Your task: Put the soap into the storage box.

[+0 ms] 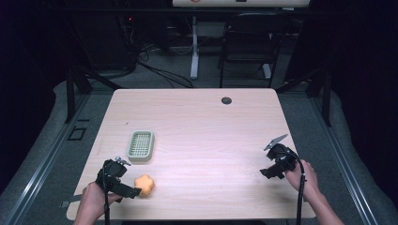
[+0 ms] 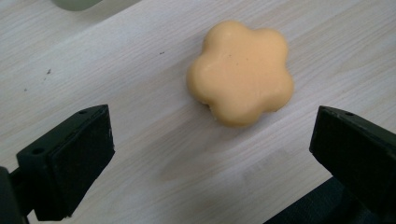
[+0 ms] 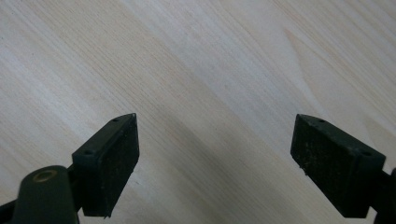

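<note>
Working across the pale wooden table (image 1: 202, 122), you have plenty of bare surface between your two hands, which probably keeps the arms from crowding each other. Your green slotted tray (image 1: 141, 145) sits at the left, near the left gripper (image 1: 123, 188), probably so the soap has only a short trip if that is where it goes. Your right gripper (image 1: 273, 171) hangs over bare wood at the right edge, jaws spread wide and holding nothing, seemingly parked out of the way. Your left gripper is also wide open and empty, aimed at the orange flower-shaped soap (image 2: 240, 72), which lies flat just ahead of the jaws, not yet between them. No brand, label or writing is readable anywhere.
</note>
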Demonstrator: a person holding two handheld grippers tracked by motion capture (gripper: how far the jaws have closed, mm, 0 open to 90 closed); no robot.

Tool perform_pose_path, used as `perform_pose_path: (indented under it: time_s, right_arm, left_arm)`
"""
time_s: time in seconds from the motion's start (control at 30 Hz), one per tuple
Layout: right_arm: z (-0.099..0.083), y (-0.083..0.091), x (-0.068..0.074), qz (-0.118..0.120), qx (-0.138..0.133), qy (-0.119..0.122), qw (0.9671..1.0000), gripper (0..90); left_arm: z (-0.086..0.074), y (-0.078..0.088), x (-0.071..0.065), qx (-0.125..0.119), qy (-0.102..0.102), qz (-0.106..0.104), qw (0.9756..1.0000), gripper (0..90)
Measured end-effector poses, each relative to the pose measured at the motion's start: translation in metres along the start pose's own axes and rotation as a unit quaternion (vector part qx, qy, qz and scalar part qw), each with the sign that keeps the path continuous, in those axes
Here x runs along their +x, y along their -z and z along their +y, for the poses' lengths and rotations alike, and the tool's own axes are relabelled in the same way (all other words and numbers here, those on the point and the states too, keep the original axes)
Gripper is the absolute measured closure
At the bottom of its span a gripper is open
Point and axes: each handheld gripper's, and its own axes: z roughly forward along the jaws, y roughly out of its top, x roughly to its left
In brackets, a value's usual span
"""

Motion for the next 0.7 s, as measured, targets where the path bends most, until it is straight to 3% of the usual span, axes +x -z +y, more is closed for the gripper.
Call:
perform_pose_path:
  time_s: [0.47,0.53,0.7]
  right_arm:
    - [0.0,0.0,0.0,-0.002,0.003,0.002,1.0,15.2]
    - [0.0,-0.002,0.001,0.004,-0.007,-0.006,0.9999,15.2]
    - [0.0,-0.001,0.0,0.0,0.002,0.0,1.0,15.2]
  left_arm:
    - [0.012,-0.012,-0.006,0.018,-0.021,-0.003,0.9996,0.0]
    - [0.014,-0.015,-0.007,0.019,-0.024,-0.004,0.9995,0.0]
    - [0.018,-0.021,-0.009,0.028,-0.033,-0.009,0.999,0.0]
